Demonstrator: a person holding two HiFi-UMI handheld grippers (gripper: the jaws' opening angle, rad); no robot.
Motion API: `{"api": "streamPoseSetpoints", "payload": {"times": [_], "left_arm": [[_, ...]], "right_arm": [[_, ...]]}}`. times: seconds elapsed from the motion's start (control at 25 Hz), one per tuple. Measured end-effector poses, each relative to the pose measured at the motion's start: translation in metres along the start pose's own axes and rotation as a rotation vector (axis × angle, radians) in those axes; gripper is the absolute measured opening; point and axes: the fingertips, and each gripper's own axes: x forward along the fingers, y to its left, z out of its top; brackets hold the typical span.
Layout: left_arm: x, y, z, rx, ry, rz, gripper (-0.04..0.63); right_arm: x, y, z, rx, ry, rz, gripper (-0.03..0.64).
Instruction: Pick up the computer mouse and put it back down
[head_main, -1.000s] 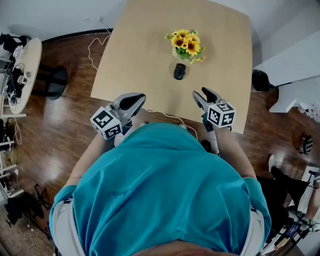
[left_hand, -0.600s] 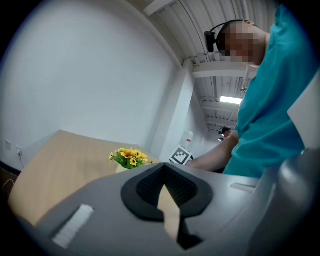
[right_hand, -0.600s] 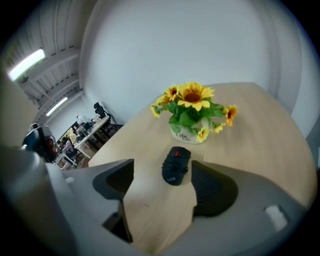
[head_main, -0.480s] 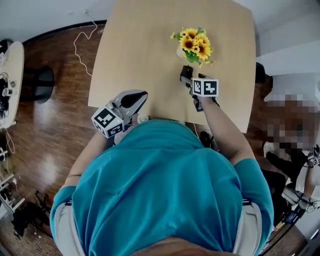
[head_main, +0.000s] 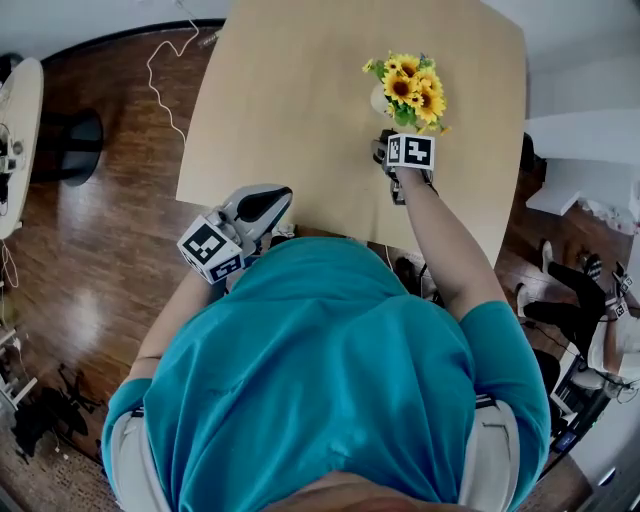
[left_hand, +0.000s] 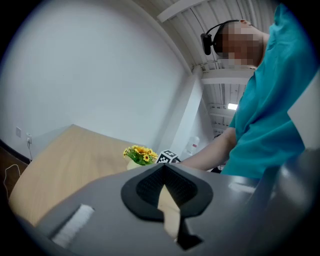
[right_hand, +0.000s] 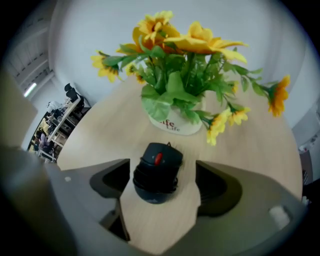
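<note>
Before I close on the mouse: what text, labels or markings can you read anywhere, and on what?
"Life": red print on the white vase; the line above it reads "ife", its start hidden by leaves.
Computer mouse: no print that can be read.
Marker cubes: black-and-white square patterns only, no words or numbers.

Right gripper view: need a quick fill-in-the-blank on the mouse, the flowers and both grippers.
1. The black mouse lies on the ___, untouched, between the right gripper's open jaws.
2. Its scroll wheel is ___.
3. Behind it stands a white pot of yellow ___.
4. The left gripper's jaws are ___, with nothing between them.
Missing: table; red; sunflowers; shut.
Note: the right gripper's jaws have just been opening.
</note>
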Motion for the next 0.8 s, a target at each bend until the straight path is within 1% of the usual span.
{"api": "streamPoseSetpoints", "payload": {"times": [0.28, 0.4, 0.6, 0.72, 0.8], "left_arm": [[-0.019, 0.005, 0.002, -0.027, -0.012, 0.038, 0.003], [-0.024, 0.006, -0.001, -0.033, -0.011, 0.05, 0.003], [-0.03, 0.009, -0.004, -0.04, -0.008, 0.067, 0.003], [-0.033, 0.011, -0.008, -0.047, 0.0, 0.075, 0.003], [-0.034, 0.01, -0.009, -0.048, 0.005, 0.074, 0.003]], "right_arm": [[0.009, 0.004, 0.003, -0.003, 0.037, -0.026, 0.408], [0.016, 0.004, -0.002, -0.005, 0.052, -0.042, 0.408], [0.021, 0.0, -0.004, -0.013, 0.038, -0.092, 0.411], [0.02, 0.0, -0.004, -0.017, 0.029, -0.093, 0.409], [0.018, -0.002, -0.005, -0.015, 0.023, -0.094, 0.389]]}}
